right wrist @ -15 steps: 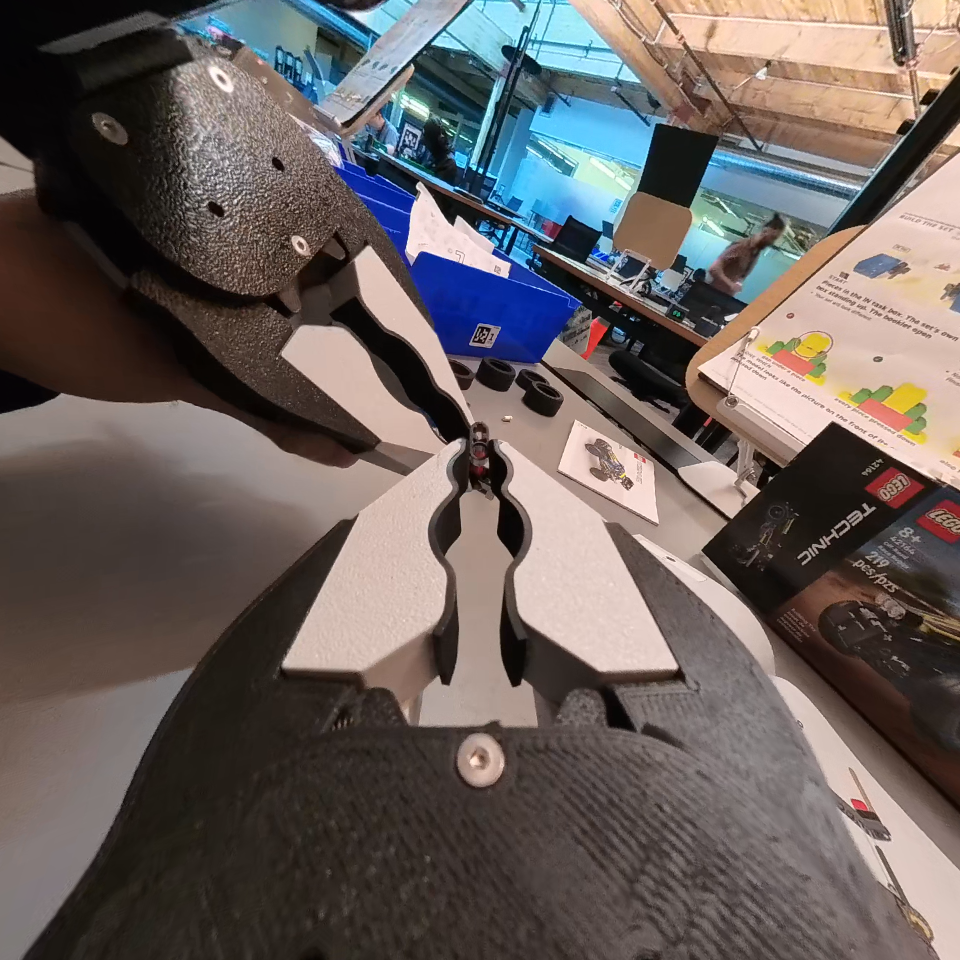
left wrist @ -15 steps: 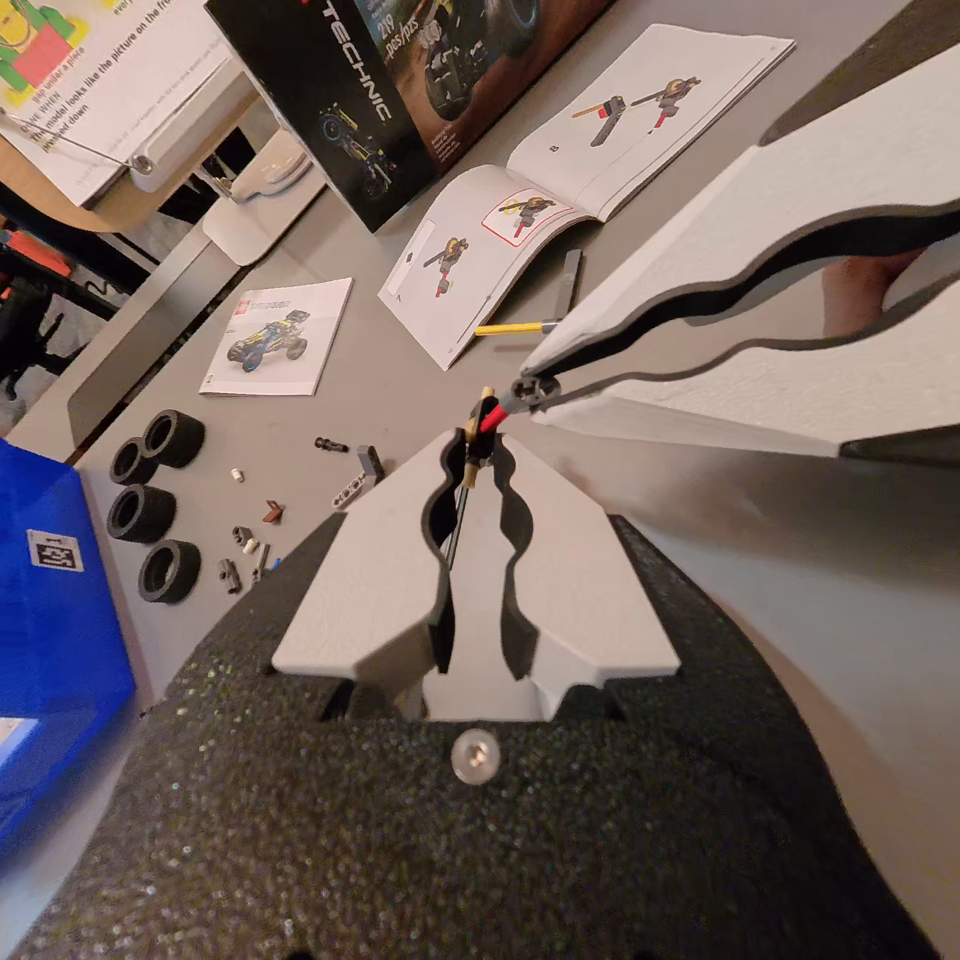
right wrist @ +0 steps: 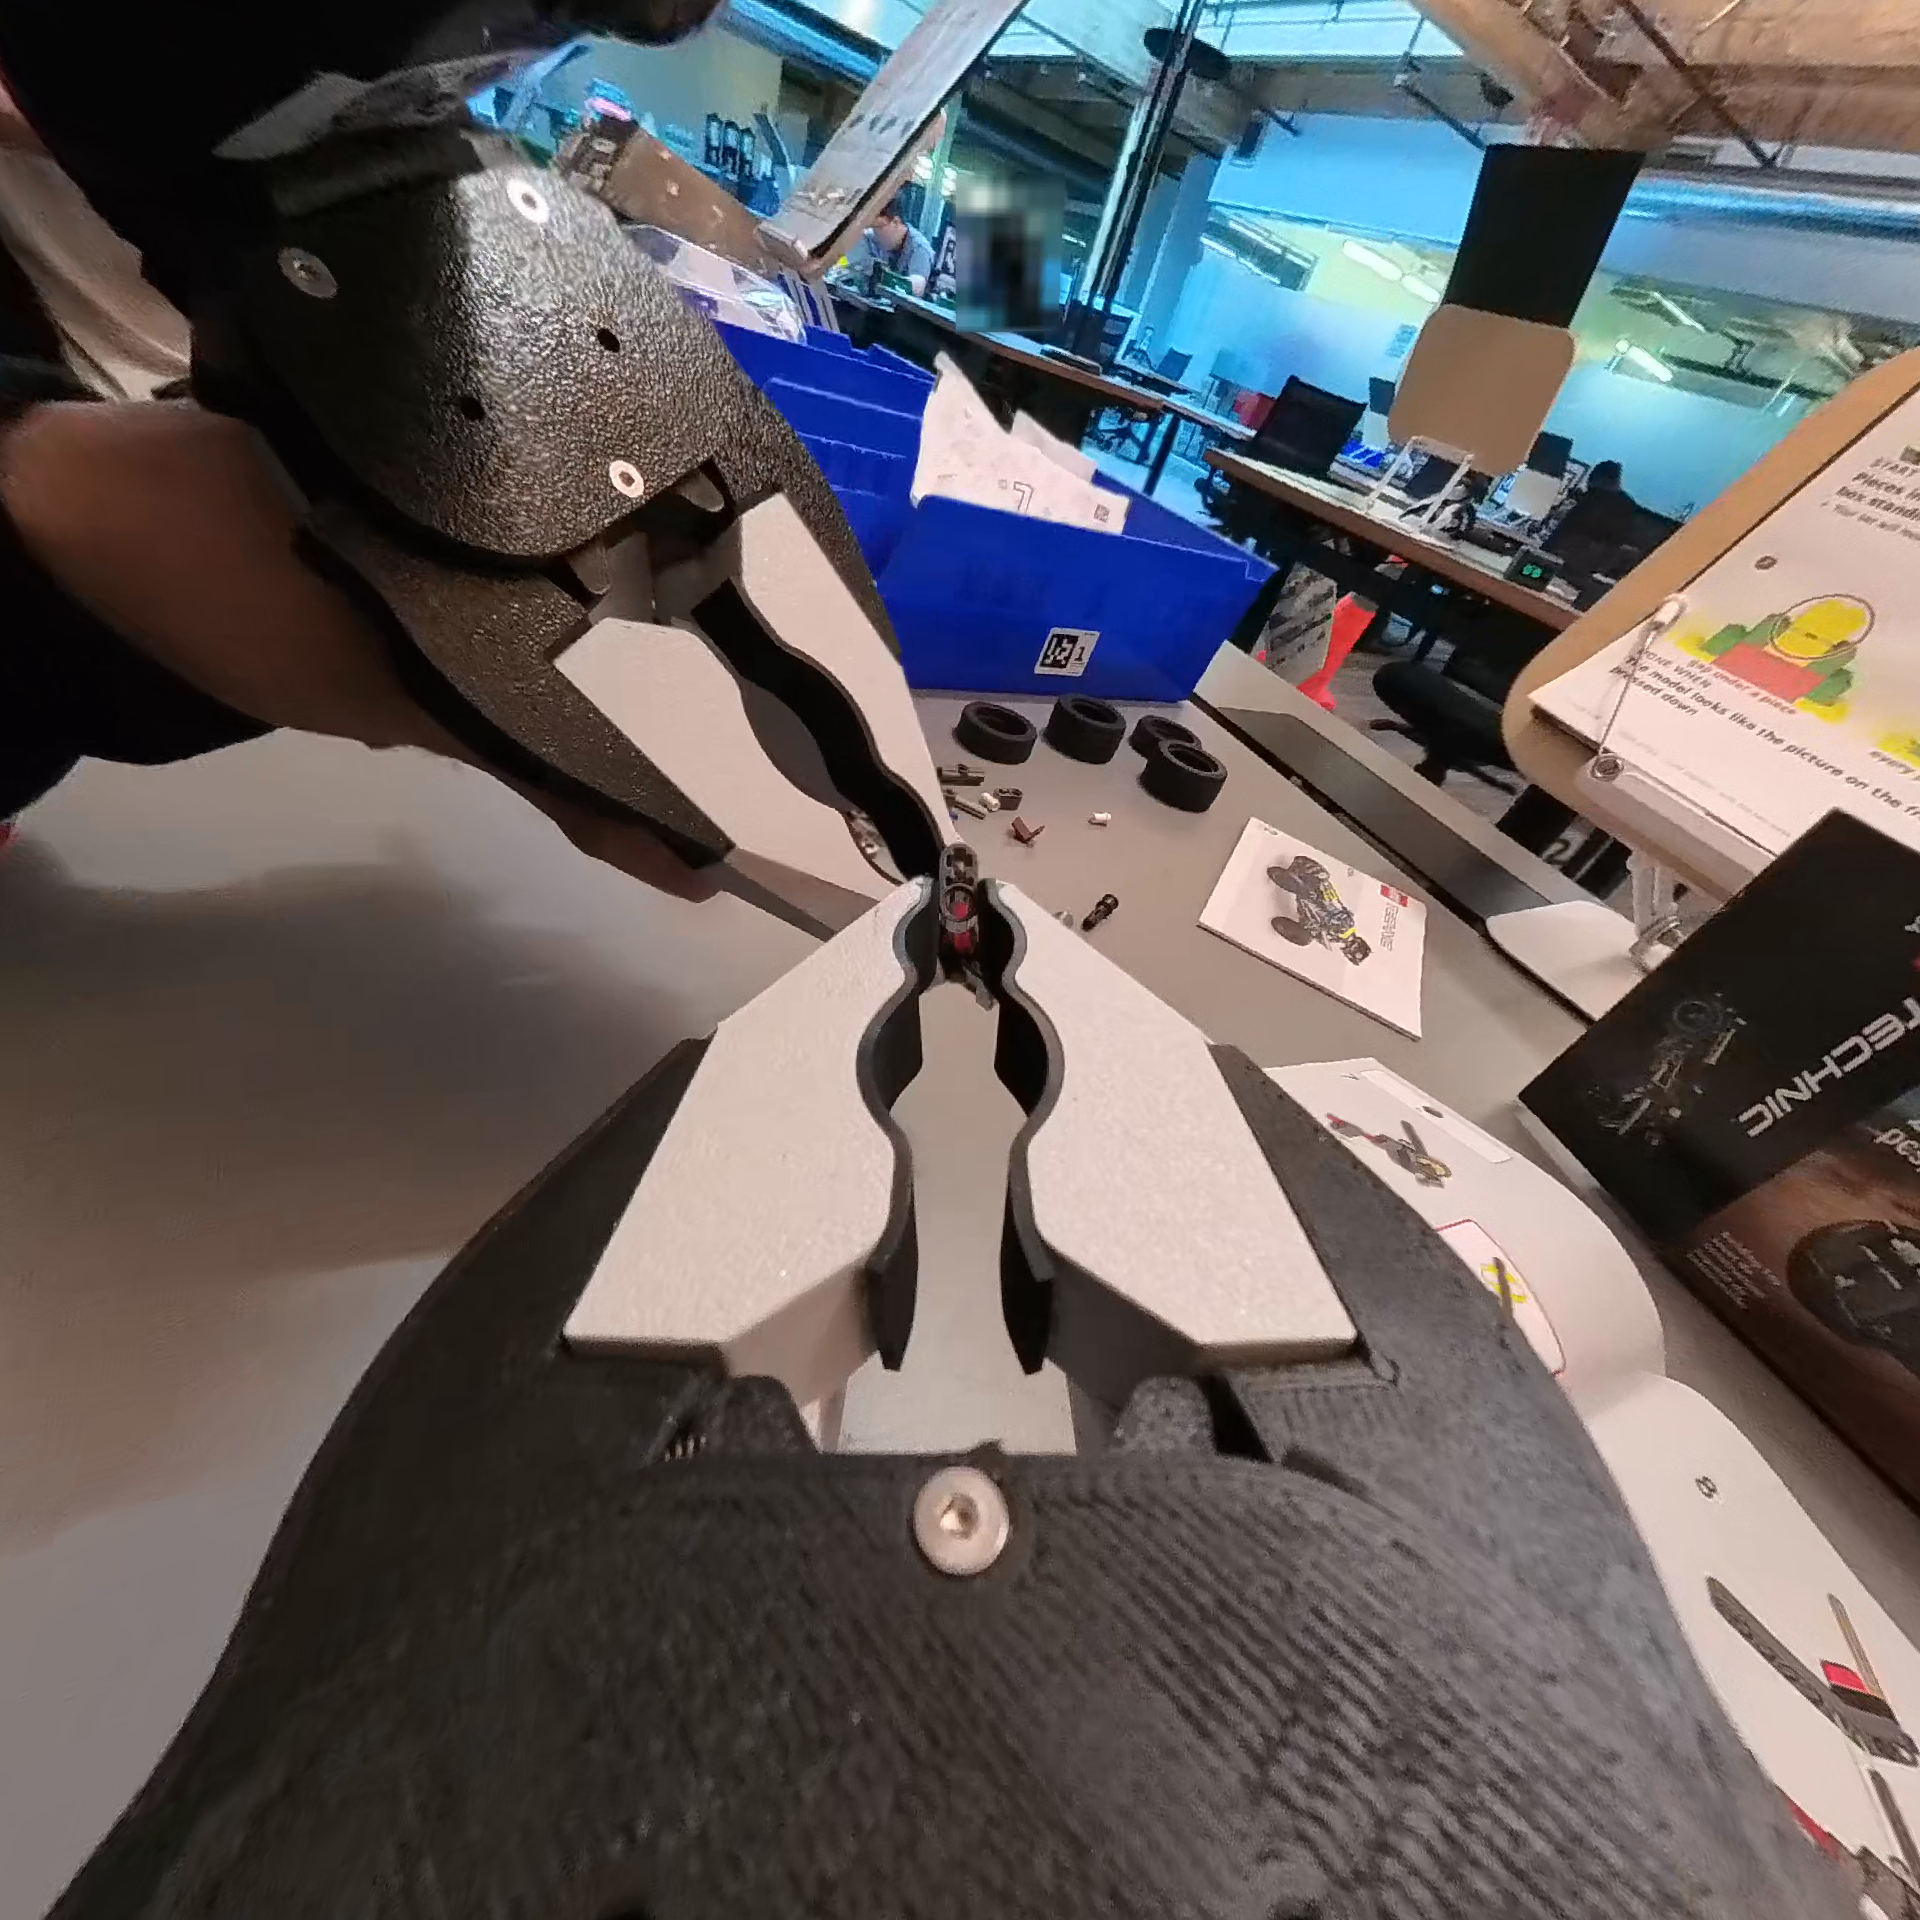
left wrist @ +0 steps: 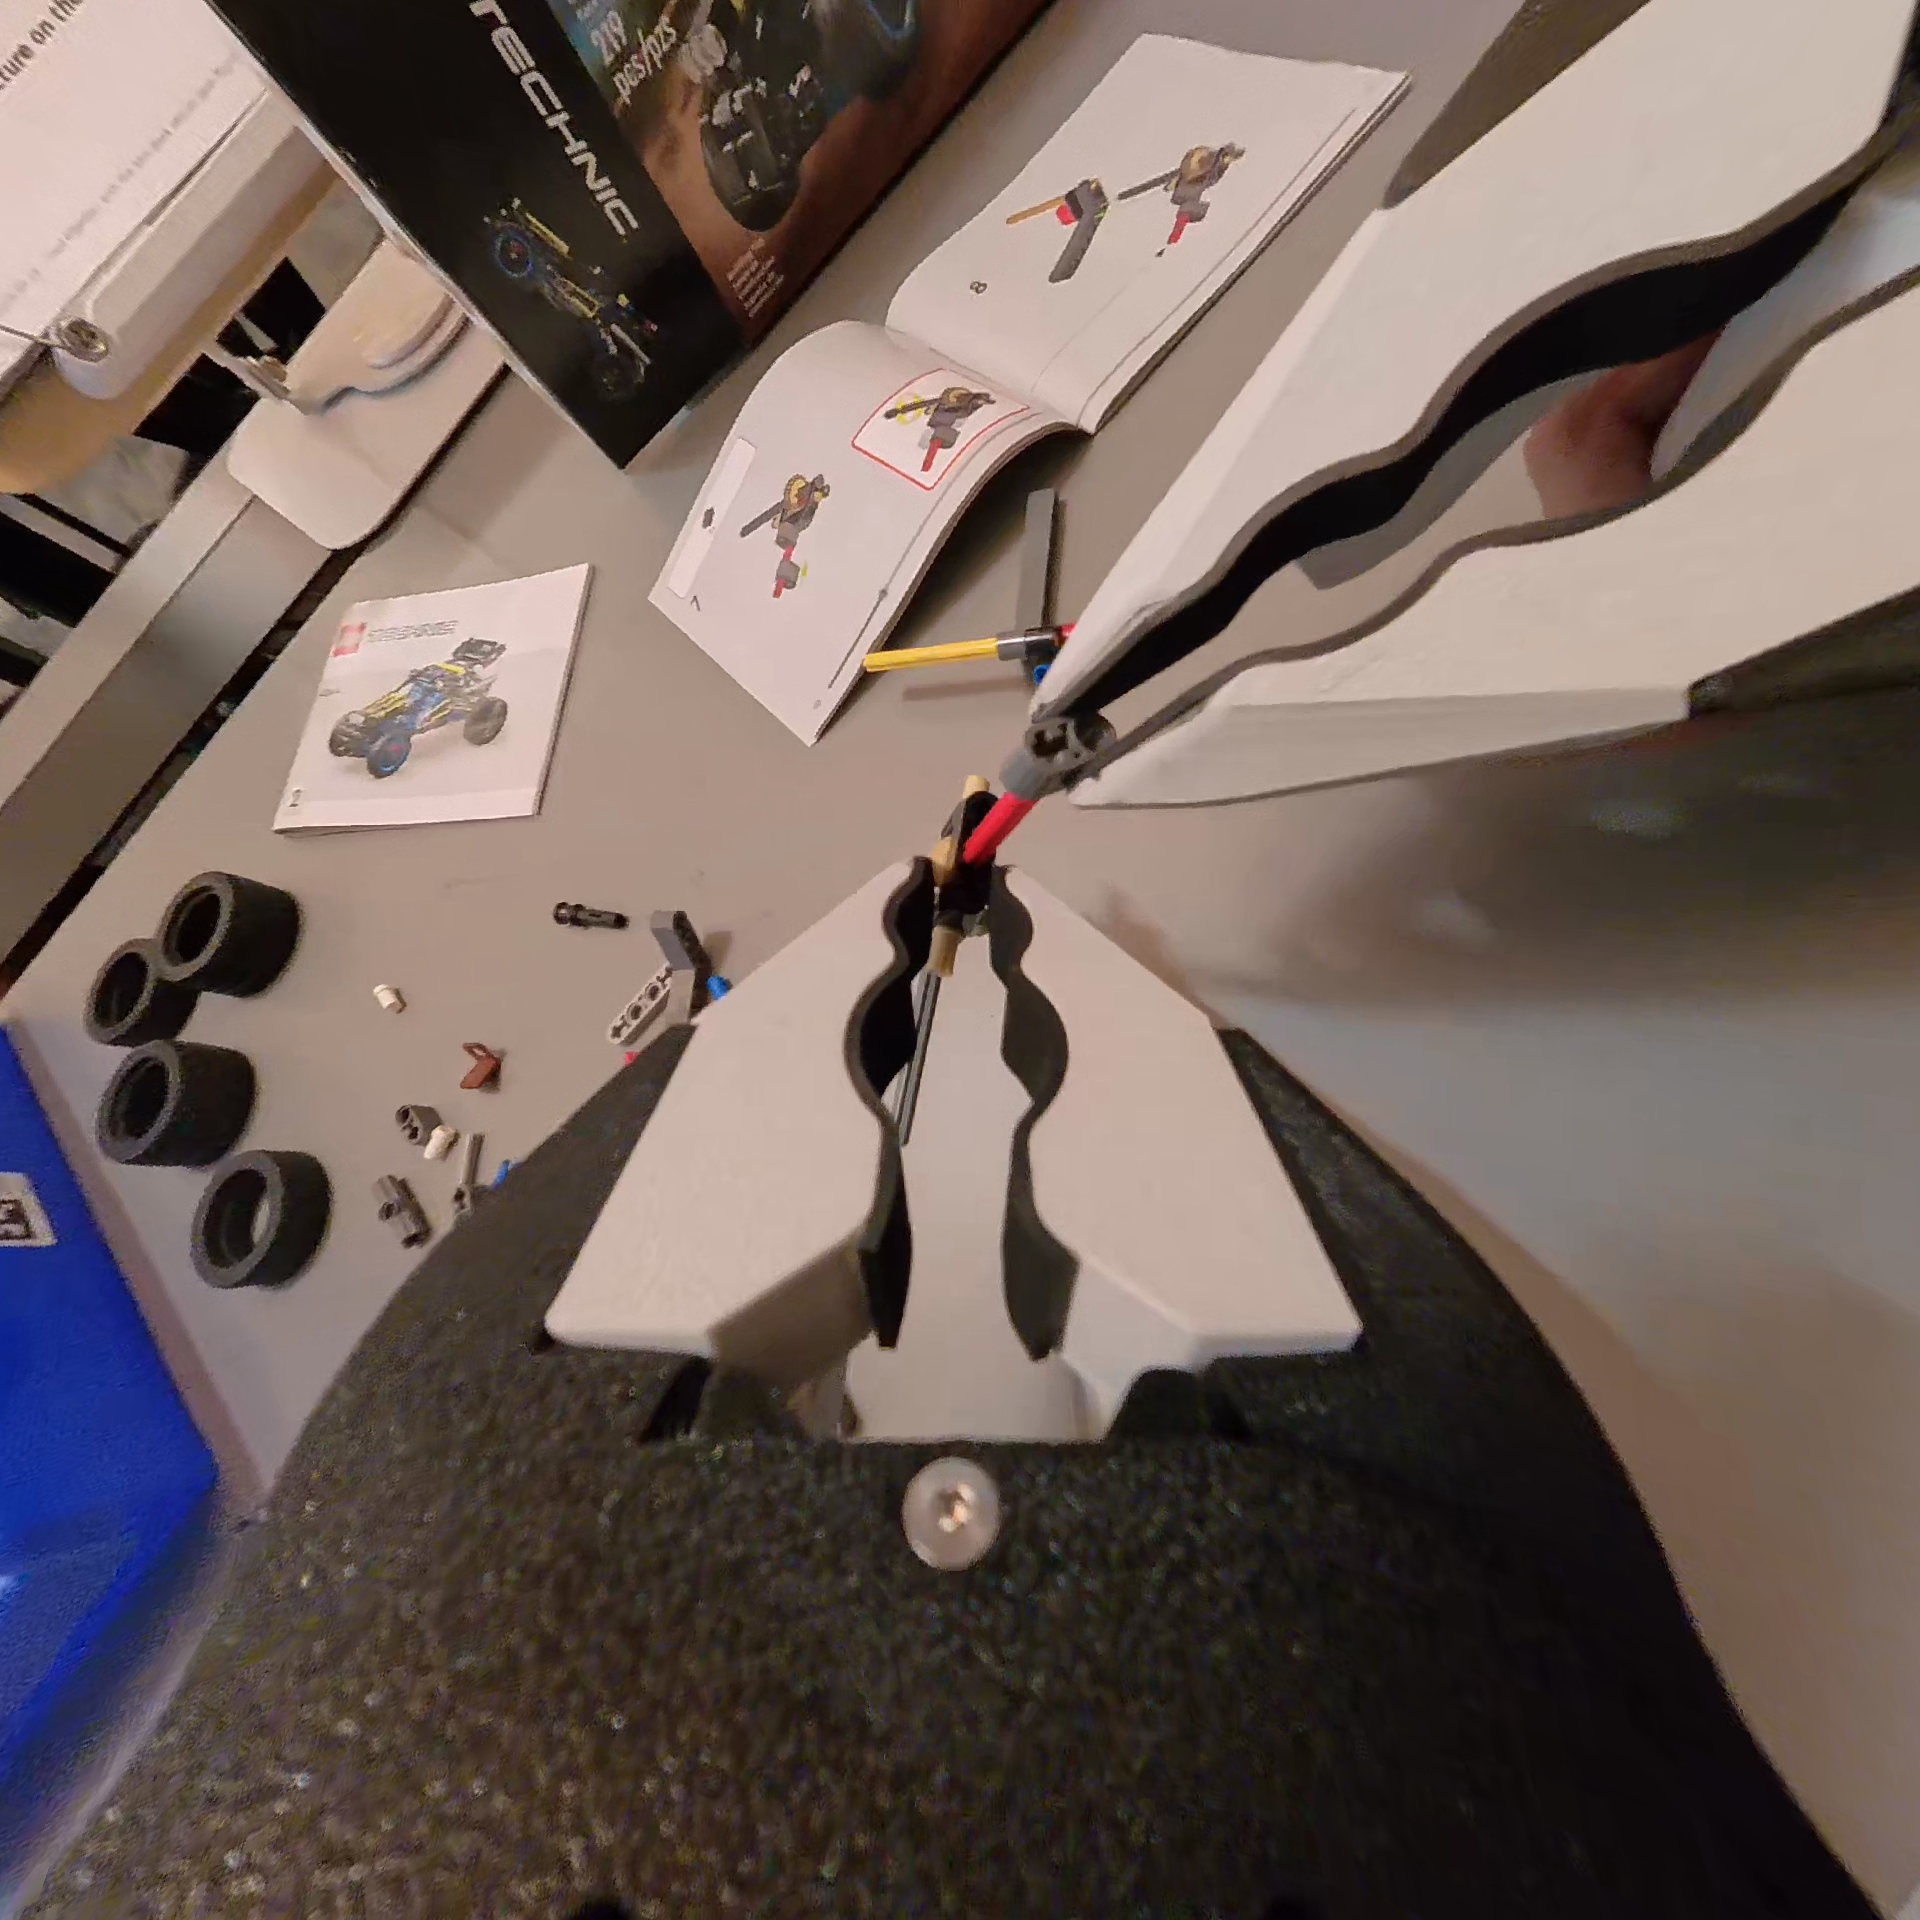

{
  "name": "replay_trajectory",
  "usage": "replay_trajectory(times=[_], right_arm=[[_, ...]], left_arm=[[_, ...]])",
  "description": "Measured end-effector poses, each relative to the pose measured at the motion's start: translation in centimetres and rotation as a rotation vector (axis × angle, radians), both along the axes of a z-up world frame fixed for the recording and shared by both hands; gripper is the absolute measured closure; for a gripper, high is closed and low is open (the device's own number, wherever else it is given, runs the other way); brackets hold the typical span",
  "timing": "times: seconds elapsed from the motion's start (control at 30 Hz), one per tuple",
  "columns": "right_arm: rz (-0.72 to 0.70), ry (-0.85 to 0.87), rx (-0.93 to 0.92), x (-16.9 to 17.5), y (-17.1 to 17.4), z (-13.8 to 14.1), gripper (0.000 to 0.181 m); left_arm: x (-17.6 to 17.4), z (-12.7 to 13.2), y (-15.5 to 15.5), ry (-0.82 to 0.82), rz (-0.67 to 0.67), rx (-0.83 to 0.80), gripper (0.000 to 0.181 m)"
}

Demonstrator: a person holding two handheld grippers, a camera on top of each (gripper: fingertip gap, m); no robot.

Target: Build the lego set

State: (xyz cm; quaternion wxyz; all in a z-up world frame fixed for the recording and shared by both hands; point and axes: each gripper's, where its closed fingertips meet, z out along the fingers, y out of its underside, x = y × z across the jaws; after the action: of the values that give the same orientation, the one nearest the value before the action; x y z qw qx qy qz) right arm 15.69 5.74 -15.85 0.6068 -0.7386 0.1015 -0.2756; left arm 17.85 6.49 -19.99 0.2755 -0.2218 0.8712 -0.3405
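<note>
My left gripper (left wrist: 956, 883) is shut on a small black and tan lego assembly (left wrist: 958, 914), held above the grey table. A dark axle runs from it back between the fingers. A red axle (left wrist: 992, 826) sticks out of the assembly toward the upper right. My right gripper (left wrist: 1070, 743) comes in from the upper right, shut on a grey connector (left wrist: 1051, 750) on the red axle's end. In the right wrist view the right gripper (right wrist: 956, 920) pinches the connector (right wrist: 956, 873), and the left gripper (right wrist: 920, 836) meets it from the upper left.
Several black tyres (left wrist: 177, 1101) and loose small parts (left wrist: 436, 1143) lie at the left. An open instruction booklet (left wrist: 914, 488), a closed booklet (left wrist: 436, 707), the set's box (left wrist: 582, 187), a yellow axle (left wrist: 925, 655) and a grey beam (left wrist: 1039, 561) lie farther off. A blue bin (left wrist: 73, 1455) stands at the left edge. The tips of one gripper are about 5 centimetres away from the tips of the other.
Both grippers keep their hold and stay joined at the red axle. The left wrist view has shifted slightly, and a little more of the red axle shows between the tips.
</note>
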Motion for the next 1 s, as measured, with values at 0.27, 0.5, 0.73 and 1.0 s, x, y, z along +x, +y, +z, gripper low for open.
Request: replay_trajectory(times=[0.27,0.5,0.73,1.0], right_arm=[[0.065,0.012,-0.150,-0.7,-0.4,-0.8,0.176],[0.163,0.021,-0.238,-1.8,-0.5,-0.8,0.176],[0.125,-0.053,-0.437,-1.3,-1.4,-1.8,0.175],[0.003,0.043,-0.226,-0.7,-1.3,0.4,0.176]], left_arm=[[-0.9,-0.7,-0.6,0.098,-0.059,-0.023,0.173],[-2.0,-0.6,-1.1,0.130,-0.181,-0.023,0.173],[-2.0,1.1,-1.3,0.053,-0.180,0.010,0.173],[0.5,1.7,0.4,-0.219,-0.008,0.216,0.173]])
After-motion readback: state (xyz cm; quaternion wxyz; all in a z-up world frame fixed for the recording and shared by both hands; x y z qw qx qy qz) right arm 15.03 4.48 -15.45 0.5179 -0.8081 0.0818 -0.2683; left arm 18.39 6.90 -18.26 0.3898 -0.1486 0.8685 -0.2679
